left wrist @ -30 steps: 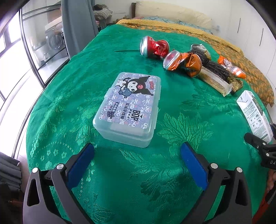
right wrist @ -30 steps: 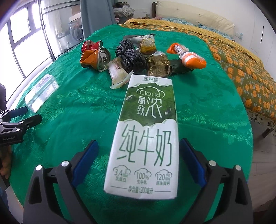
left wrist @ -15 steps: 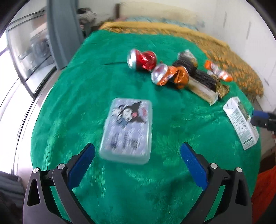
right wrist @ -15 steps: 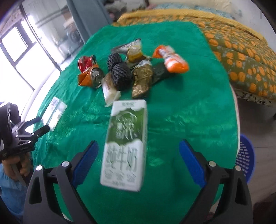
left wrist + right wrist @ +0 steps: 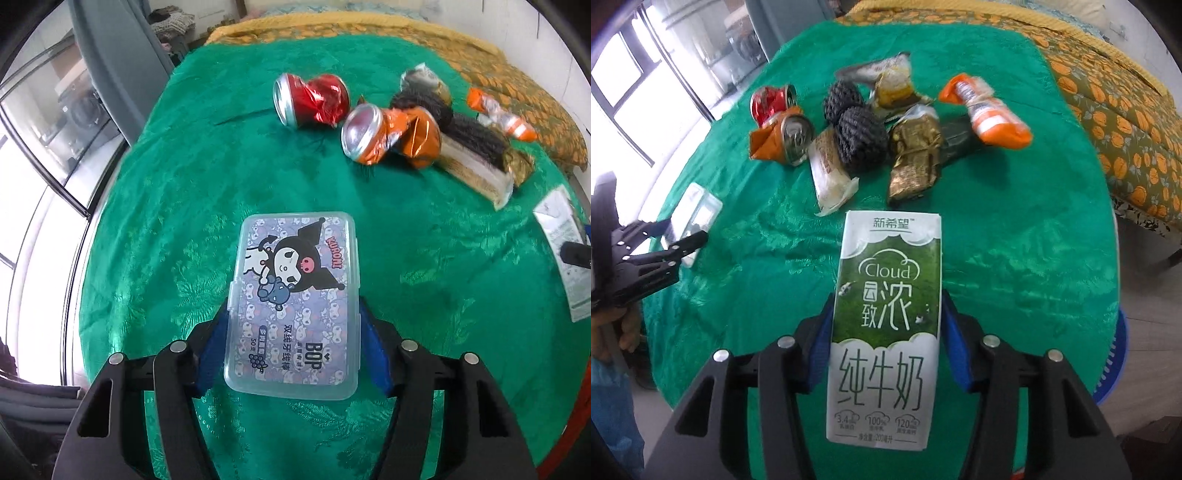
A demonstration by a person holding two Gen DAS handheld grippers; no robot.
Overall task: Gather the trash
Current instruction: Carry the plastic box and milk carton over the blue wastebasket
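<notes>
Left wrist view: the left gripper (image 5: 291, 328) is clamping the clear plastic floss-pick box (image 5: 293, 306) across its short width. Its jaws have just been closing, and the blue pads (image 5: 212, 350) are now pressing on both long sides. Taking the narrow span is probably what is letting the jaws reach around it. The box is sitting flat, lid up, over the green cloth (image 5: 184, 184); whether it is lifted clear I cannot tell. Beyond it, a crushed red can (image 5: 312, 99) and a crushed orange can (image 5: 388, 136) are lying just beside each other, with dark scourers (image 5: 461, 129) and wrappers behind.

Right wrist view: the right gripper (image 5: 886, 332) is gripping the milk carton (image 5: 886, 321) by its two narrow sides. These jaws have also just been closing, with the carton between them. The carton is pointing lengthwise away from the camera, label up, so the pads are bearing on the stiffer edges rather than the broad face. The rest of the trash is lying near the far end of the carton: a gold wrapper (image 5: 916, 158), an orange packet (image 5: 990, 114), two black scourers (image 5: 857, 122). A blue basket (image 5: 1115, 369) is showing at the right table edge, likely the destination. The left gripper is visible at far left, holding the box.
</notes>
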